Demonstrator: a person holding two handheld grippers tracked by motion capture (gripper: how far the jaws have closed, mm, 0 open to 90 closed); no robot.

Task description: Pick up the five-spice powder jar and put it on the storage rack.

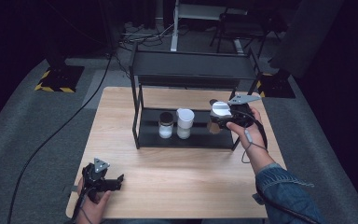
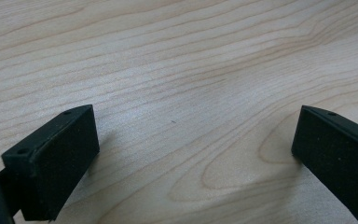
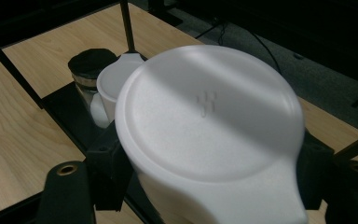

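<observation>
A: In the high view, where is your right gripper [image 1: 221, 117]?

B: Right of centre in the frame, at the right end of the black rack [image 1: 191, 70], level with its lower shelf. Your right hand [image 1: 249, 128] holds it from the right.

A: What do its jaws hold?

B: A white container [image 3: 209, 130] with a flat lid. In the right gripper view the lid takes up the middle of the frame, and the jaws are clamped against the container's sides, one at lower left, one at lower right.

A: What stands near it?

B: On the lower shelf, to its left in the high view, a white cup [image 1: 184, 122] and, just beside that, a jar [image 1: 166, 125] with a dark lid.

A: And your left gripper [image 1: 103, 179]?

B: At the lower left of the high view, low over the wooden table [image 1: 177, 182], well apart from the rack. In the left gripper view its jaws stand wide, with bare wood between them.
</observation>
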